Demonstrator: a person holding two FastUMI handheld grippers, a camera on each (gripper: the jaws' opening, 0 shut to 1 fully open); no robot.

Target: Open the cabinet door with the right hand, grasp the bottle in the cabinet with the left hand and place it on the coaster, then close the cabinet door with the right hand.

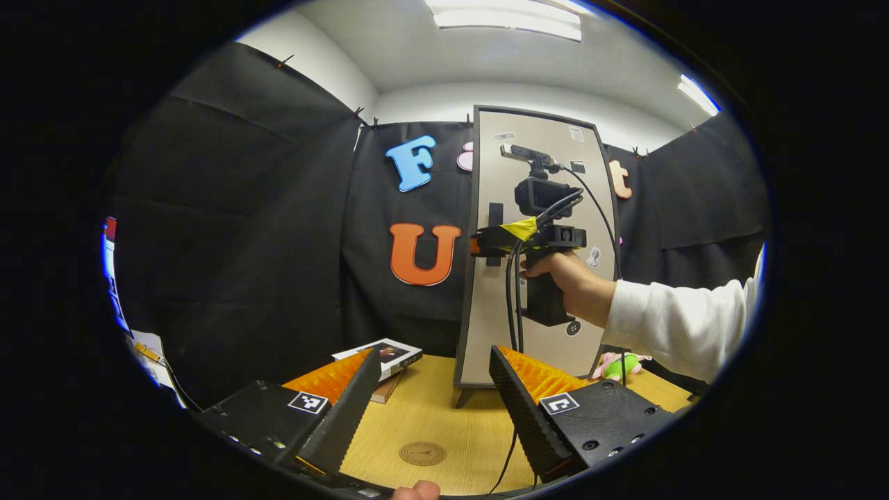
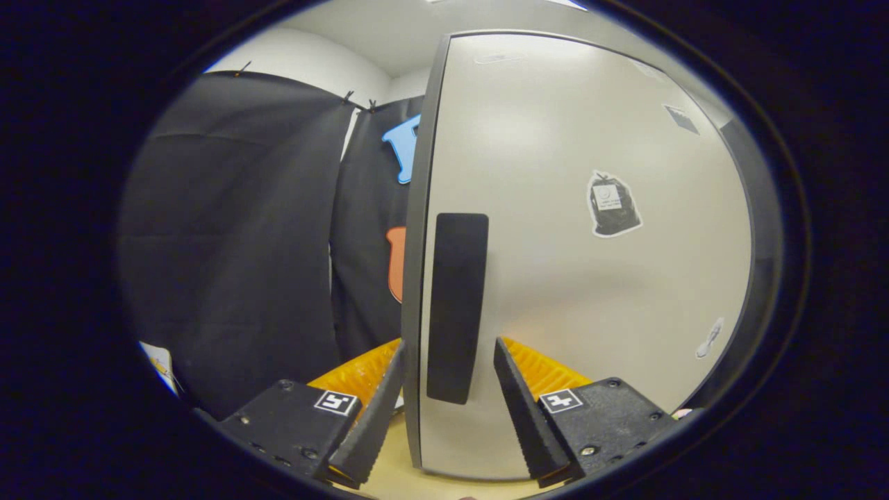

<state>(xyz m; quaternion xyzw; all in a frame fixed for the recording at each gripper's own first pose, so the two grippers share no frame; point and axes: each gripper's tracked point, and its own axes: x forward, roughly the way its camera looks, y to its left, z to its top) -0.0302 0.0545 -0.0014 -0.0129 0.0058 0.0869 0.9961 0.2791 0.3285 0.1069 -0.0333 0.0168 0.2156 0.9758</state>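
A tall cabinet with a pale door in a dark frame stands on the wooden table. Its door hides the inside. A hand in a white sleeve holds my right gripper against the door's left edge. In the right gripper view, that gripper is open, its fingers standing on either side of the black handle and the door's edge. My left gripper hangs open over the table, nothing between its fingers. A round brown coaster lies just below it.
Stacked books lie left of the cabinet's foot. A small plush toy sits to its right. Black cables hang from the right gripper down to the table. Black cloth walls the booth behind and left.
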